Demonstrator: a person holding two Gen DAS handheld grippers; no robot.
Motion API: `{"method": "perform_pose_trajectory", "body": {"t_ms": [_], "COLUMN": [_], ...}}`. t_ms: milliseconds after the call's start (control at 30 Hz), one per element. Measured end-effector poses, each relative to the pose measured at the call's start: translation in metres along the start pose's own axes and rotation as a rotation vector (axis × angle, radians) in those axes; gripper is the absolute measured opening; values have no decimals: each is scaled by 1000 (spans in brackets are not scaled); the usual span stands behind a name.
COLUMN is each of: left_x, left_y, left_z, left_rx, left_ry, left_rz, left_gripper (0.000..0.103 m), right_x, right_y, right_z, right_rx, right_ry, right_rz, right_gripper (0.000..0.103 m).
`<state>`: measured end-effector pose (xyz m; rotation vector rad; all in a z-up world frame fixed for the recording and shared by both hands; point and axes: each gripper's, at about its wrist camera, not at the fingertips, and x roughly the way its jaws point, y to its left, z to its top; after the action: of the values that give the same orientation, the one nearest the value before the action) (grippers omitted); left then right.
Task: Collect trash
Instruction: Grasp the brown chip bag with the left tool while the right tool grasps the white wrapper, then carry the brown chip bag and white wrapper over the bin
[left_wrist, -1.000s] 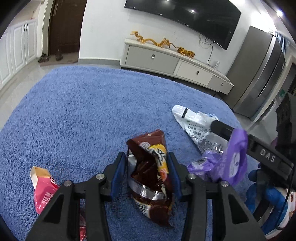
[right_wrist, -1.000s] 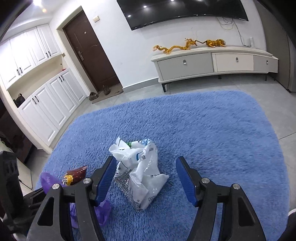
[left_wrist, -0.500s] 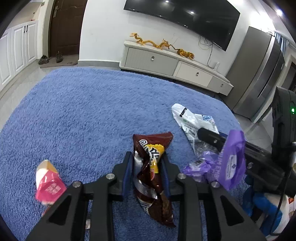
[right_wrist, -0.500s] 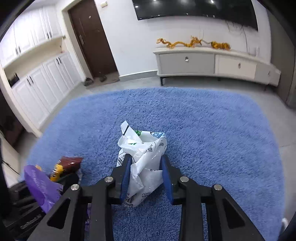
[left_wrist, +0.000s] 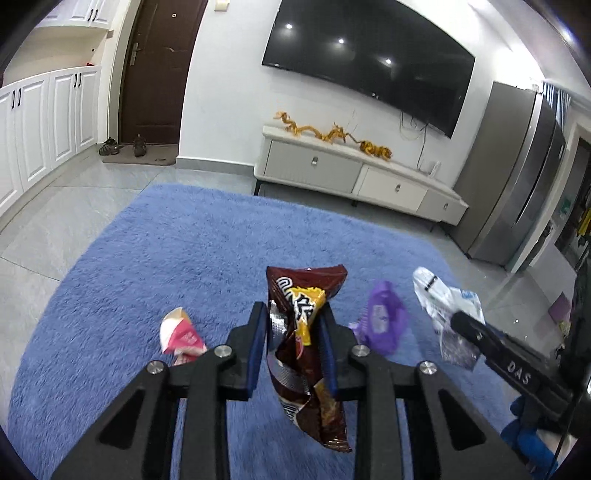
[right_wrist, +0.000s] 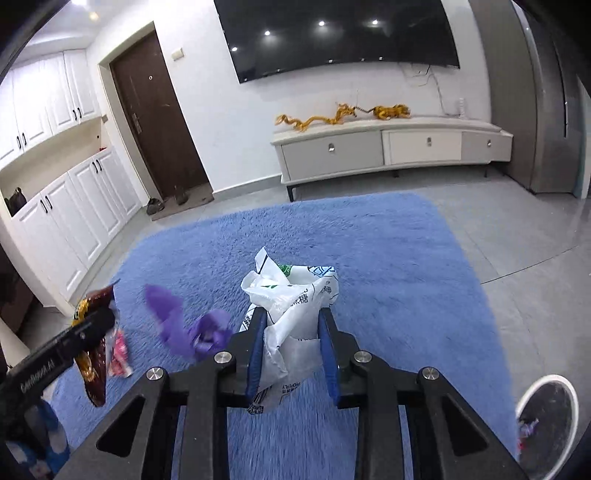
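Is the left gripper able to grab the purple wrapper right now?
Probably not: the left gripper is already shut on the brown snack bag, so its jaws are full. The purple wrapper lies unobstructed on the rug.

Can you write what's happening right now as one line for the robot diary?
left gripper: shut on brown snack bag | right gripper: shut on white plastic bag | on blue rug: purple bag, pink wrapper
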<state>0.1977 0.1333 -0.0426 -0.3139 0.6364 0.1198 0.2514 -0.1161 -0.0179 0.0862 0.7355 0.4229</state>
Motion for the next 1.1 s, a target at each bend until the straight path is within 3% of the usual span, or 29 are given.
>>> {"method": "perform_pose_trajectory", "body": {"t_ms": [367,600,1100], "left_x": [-72,-89,-98], "left_y": [-41,-70,-141], "left_z": [-26,-36,-50], "left_rx": [55,98,211], "left_ry": [-49,-45,-7], "left_rz": [-84,-89,-120], "left_gripper": [26,26,26], "right_x": [-95,-143,-191], "right_y": [20,21,-27], "right_z": [-31,-53,-68], "right_rx": [-75,-106,-43], "right_ry": [-73,-147,-274], "right_rz": [-110,-179,-194], "right_gripper": [26,26,26]}}
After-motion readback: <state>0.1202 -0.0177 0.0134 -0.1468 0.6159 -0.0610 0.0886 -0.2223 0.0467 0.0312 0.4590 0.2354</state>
